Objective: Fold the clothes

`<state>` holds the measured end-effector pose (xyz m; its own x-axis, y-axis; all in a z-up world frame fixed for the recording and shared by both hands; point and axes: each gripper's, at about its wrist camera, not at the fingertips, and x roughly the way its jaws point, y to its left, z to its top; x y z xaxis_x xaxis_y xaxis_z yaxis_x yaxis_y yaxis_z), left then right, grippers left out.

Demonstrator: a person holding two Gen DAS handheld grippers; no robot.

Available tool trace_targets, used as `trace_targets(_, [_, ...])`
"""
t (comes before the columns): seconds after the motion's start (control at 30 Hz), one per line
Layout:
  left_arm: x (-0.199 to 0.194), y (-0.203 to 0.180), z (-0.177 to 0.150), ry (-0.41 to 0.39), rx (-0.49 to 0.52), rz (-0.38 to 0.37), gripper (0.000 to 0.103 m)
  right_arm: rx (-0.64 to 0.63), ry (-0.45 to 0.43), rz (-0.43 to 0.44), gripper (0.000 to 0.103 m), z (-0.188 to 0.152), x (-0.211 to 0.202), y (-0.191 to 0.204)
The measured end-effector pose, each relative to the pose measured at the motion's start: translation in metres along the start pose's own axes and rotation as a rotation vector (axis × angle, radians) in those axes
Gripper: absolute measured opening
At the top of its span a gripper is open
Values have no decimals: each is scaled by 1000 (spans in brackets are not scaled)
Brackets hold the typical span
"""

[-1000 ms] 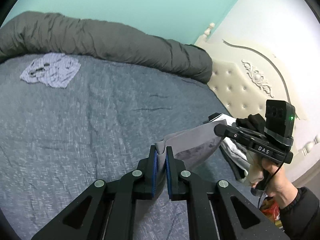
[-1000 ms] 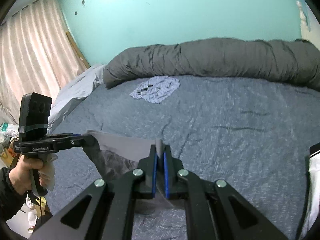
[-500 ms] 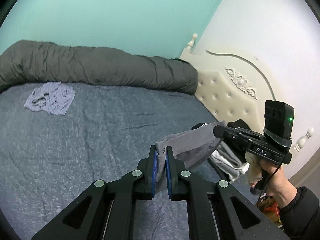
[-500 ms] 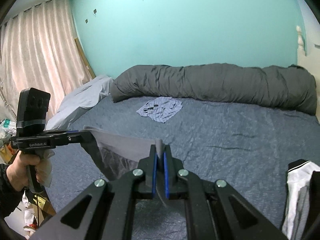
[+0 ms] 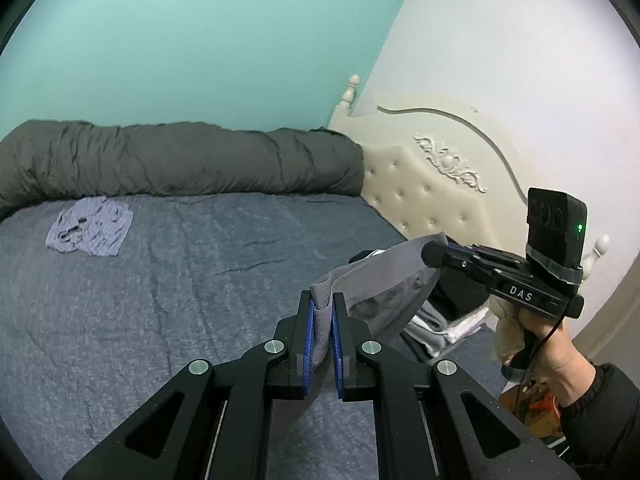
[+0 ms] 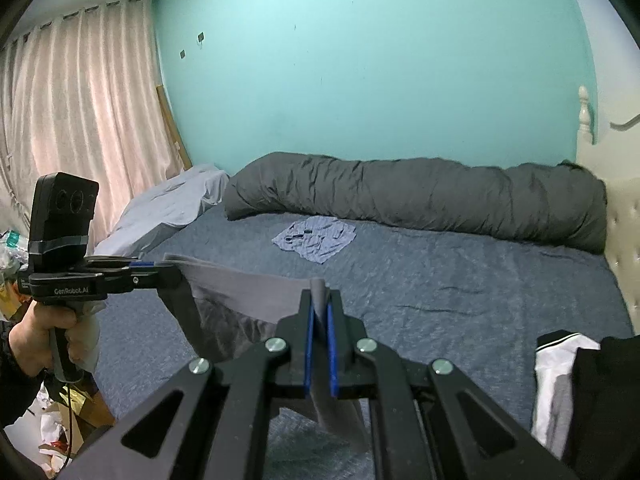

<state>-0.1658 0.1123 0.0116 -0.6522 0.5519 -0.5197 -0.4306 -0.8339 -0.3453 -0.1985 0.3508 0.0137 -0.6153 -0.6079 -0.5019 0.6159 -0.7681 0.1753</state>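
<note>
We hold a grey garment [image 5: 384,276] stretched between our two tools above the blue-grey bed [image 5: 168,296]: the left tool [image 5: 321,312], at lower centre of its frame, is clamped on one corner, the right tool [image 6: 319,312] on the other. At lower right a stack of folded clothes [image 6: 560,392] sits on the bed. Farther back lies a crumpled blue shirt [image 6: 316,238], then a rolled dark duvet [image 6: 420,196] against the teal wall [image 6: 360,72], with the cream headboard [image 5: 432,184] at right.

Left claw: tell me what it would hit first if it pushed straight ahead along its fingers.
The left claw is shut on the grey garment and tilts down, so it would probably meet the blue bedspread first, short of the rolled grey duvet. Depth is uncertain.
</note>
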Motion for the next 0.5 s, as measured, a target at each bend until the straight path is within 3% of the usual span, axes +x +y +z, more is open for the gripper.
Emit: trace_targets(0.5, [-19,-99,15,-11,82,-96,8,-5,-57,-76,5,-2,-107,-9])
